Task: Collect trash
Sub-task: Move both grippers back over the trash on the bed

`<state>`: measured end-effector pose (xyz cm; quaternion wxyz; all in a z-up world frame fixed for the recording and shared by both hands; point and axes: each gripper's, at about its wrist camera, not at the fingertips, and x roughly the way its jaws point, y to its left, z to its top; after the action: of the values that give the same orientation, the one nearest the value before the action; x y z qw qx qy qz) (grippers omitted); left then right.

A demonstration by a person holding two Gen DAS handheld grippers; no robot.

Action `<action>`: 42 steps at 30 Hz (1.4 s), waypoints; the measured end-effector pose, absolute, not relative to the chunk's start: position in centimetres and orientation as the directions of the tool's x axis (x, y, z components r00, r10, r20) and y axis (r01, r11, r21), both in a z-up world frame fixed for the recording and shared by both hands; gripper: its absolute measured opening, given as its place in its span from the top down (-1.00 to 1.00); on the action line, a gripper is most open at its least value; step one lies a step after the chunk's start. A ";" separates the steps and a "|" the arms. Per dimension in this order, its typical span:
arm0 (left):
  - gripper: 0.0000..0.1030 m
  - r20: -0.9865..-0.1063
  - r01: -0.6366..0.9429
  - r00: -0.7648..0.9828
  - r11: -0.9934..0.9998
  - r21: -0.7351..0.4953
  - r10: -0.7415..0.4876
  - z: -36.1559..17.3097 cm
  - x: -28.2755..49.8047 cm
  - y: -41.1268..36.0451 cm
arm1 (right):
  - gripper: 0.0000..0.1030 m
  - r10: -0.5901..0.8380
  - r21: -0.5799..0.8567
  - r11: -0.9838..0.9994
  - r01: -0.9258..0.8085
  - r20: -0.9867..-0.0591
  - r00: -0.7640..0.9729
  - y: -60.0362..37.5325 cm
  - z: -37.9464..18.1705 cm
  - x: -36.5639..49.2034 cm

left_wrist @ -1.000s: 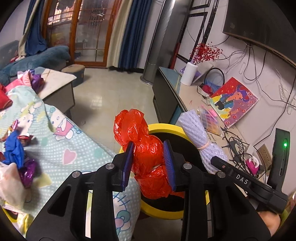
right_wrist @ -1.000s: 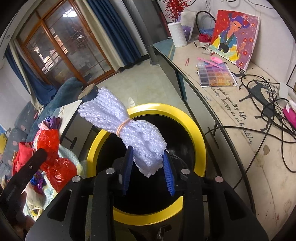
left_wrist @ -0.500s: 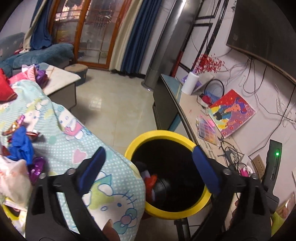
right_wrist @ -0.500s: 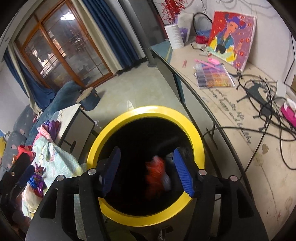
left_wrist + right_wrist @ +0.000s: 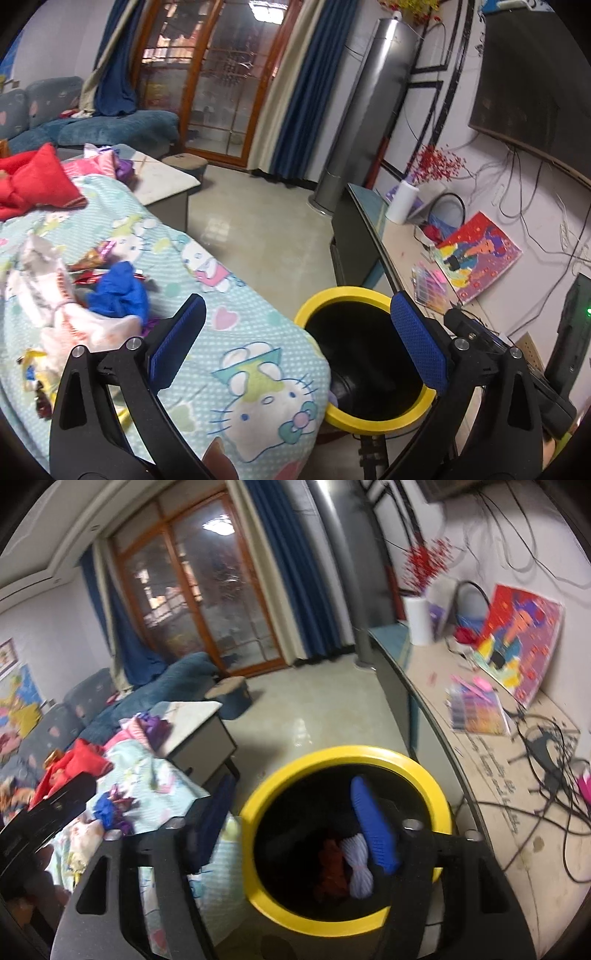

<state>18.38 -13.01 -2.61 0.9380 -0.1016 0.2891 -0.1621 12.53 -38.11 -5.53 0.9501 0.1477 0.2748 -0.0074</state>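
Trash (image 5: 356, 864) in bin (image 5: 343, 755); tongs (image 5: 295, 823) empty

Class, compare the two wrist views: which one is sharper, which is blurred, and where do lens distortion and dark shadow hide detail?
Left wrist view: sharp, the Hello Kitty cloth reads clearly; fisheye bends the cabinet edge, and the yellow-rimmed bin interior is near black. Right wrist view: motion-blurred throughout, with the right tongs smeared; corners are vignetted, yet the red bag and white foam bundle show dimly inside the bin.
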 end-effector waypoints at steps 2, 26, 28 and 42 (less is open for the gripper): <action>-0.78 -0.498 0.232 0.792 0.929 -0.289 -0.353 -2.3 17.9 -12.2 | -0.43 0.082 0.269 0.961 0.065 -0.502 0.861 -37.3 -4.9 12.2; -0.78 -0.434 0.031 0.884 0.948 -0.318 -0.174 -1.4 14.7 -2.8 | -0.43 0.243 0.152 0.969 -0.193 -0.483 0.841 -28.3 -3.3 11.5; -0.78 -0.431 0.012 0.888 0.945 -0.328 -0.161 -1.3 14.6 -1.8 | -0.43 0.260 0.141 0.966 -0.218 -0.486 0.834 -27.4 -3.3 11.6; -0.78 -0.464 -0.171 0.885 0.899 -0.403 -0.039 -2.3 14.3 6.4 | -0.43 0.410 0.138 0.904 -0.405 -0.548 0.729 -19.8 -4.6 13.1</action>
<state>14.28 6.36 -2.35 0.9452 -0.2217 0.2371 0.0349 13.14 -19.80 -4.57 0.9299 0.0046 0.2955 0.2191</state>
